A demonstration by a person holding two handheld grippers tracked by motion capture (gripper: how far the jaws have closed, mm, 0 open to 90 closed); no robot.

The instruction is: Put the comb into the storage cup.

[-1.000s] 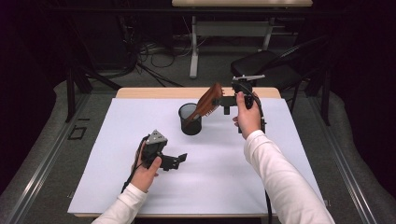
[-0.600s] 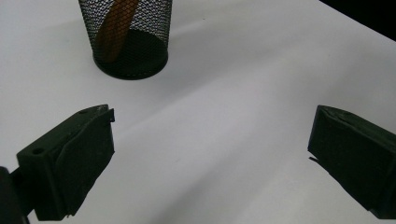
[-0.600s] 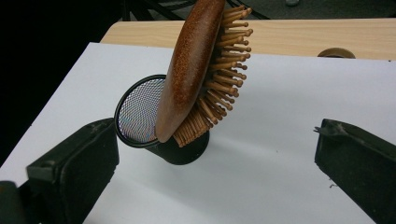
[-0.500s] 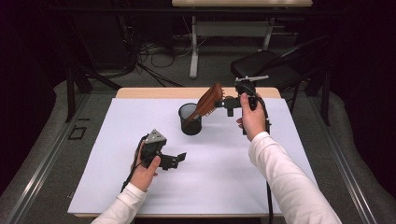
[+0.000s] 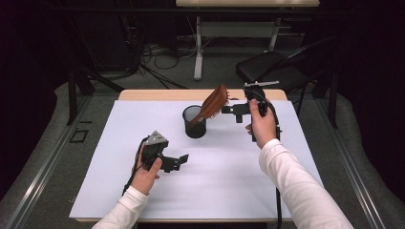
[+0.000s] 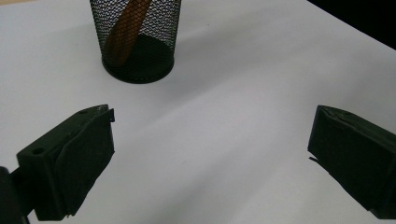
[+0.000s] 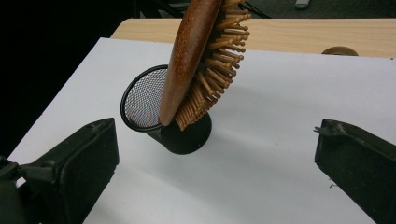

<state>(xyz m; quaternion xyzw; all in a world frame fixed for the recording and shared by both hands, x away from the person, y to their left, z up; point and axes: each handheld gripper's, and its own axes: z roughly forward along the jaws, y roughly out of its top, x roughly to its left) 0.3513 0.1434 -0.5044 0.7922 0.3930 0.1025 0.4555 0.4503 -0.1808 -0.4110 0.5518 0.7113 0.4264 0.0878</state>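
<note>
A brown wooden hairbrush (image 5: 214, 102) stands handle-down in a black mesh cup (image 5: 195, 123) at the back middle of the white table cover, its head leaning up and right over the rim. My right gripper (image 5: 233, 112) hangs open just right of the brush head, apart from it. In the right gripper view the brush (image 7: 196, 60) leans out of the cup (image 7: 154, 116), bristles facing right, beyond my open right gripper (image 7: 215, 149). My left gripper (image 5: 179, 162) rests open and empty on the cover near the front left. Ahead of my left gripper (image 6: 210, 135) stands the cup (image 6: 137, 42).
The white cover (image 5: 215, 191) spans most of the table, with a strip of bare wood (image 5: 157, 94) at the back edge. A small round wooden inset (image 7: 339, 50) sits in that strip. A black chair (image 5: 277, 71) stands behind the table.
My right gripper has drawn back a little to the right, away from the brush head. The brush stays leaning in the cup. The left gripper has not moved.
</note>
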